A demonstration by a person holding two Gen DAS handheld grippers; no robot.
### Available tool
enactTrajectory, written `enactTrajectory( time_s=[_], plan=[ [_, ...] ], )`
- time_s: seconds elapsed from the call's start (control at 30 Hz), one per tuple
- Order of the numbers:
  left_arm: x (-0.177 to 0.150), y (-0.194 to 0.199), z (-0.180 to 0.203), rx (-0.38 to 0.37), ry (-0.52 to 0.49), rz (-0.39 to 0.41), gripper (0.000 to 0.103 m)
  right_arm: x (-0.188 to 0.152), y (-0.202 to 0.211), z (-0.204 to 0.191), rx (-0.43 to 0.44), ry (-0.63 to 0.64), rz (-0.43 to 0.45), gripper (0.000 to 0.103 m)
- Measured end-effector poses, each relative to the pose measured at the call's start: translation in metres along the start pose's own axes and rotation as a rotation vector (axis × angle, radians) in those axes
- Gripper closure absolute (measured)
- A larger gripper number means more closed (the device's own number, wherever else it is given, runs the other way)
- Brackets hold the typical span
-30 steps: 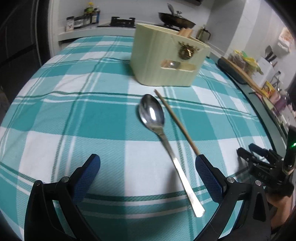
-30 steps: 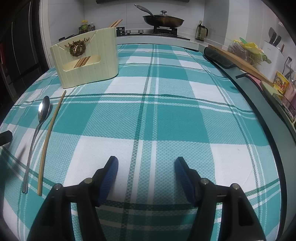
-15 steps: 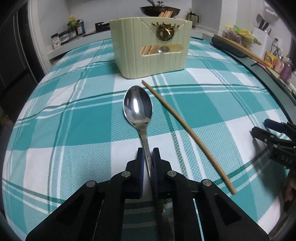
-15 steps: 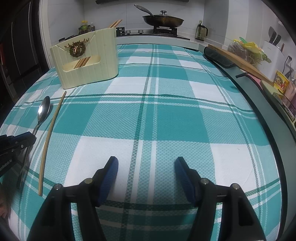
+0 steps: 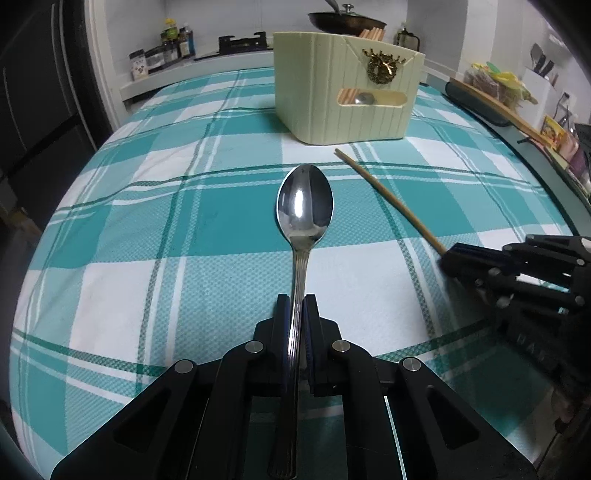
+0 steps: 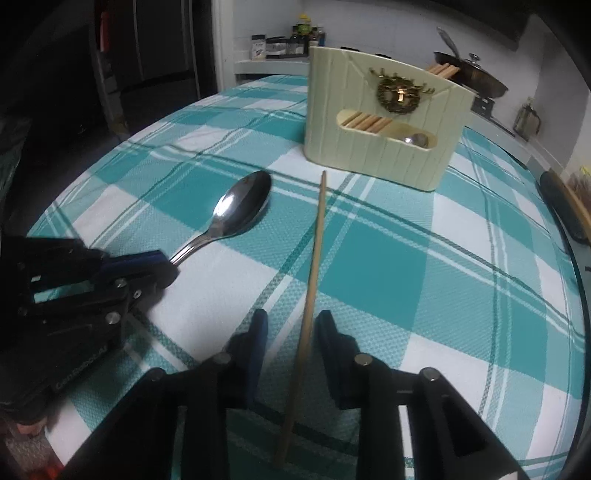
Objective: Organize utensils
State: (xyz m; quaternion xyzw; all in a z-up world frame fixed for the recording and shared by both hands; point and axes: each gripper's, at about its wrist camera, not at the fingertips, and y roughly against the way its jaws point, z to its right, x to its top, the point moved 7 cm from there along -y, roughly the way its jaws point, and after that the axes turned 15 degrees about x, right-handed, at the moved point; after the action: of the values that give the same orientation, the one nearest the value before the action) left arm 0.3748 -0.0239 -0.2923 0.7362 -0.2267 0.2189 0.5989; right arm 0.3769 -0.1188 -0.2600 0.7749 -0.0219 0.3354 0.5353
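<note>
My left gripper [image 5: 295, 306] is shut on the handle of a steel spoon [image 5: 304, 206], whose bowl points toward a cream utensil holder [image 5: 347, 99]. The spoon [image 6: 240, 206] and the left gripper [image 6: 162, 266] also show in the right wrist view. My right gripper [image 6: 290, 325] is open, its fingers on either side of a wooden chopstick [image 6: 314, 254] that lies on the checked cloth. The chopstick [image 5: 388, 199] runs to the right gripper [image 5: 454, 254] in the left wrist view. The holder [image 6: 384, 118] has chopsticks and a spoon inside.
A teal and white checked cloth [image 5: 147, 240] covers the table. A counter with jars [image 5: 162, 51] and a pan [image 5: 343, 20] stands behind. A dark tray [image 5: 480, 99] and packets lie along the right edge.
The left gripper closed on the spoon handle and now holds it. The right gripper moved left across the table and now straddles the chopstick, its jaws narrower than before.
</note>
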Motion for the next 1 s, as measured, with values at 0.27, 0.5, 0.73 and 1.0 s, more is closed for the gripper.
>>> enactTrajectory(
  time_s=[0.27,0.5,0.73,1.0],
  plan=[
    [-0.006,-0.005,-0.041,0.003,0.055,-0.009,0.095,-0.053,0.052,0.055,-0.146,-0.157,0.064,0.097],
    [-0.011,-0.008,-0.066,-0.097,0.062,-0.032,0.089,-0.087,0.09,0.08,-0.2,-0.22,0.067,0.091],
    [-0.021,-0.007,-0.061,-0.032,-0.059,-0.021,0.012,-0.081,0.077,0.087,-0.139,-0.194,0.021,0.033],
    [-0.024,-0.012,-0.064,-0.012,-0.063,-0.045,0.0,-0.073,0.069,0.094,-0.122,-0.177,0.089,0.021]
  ],
)
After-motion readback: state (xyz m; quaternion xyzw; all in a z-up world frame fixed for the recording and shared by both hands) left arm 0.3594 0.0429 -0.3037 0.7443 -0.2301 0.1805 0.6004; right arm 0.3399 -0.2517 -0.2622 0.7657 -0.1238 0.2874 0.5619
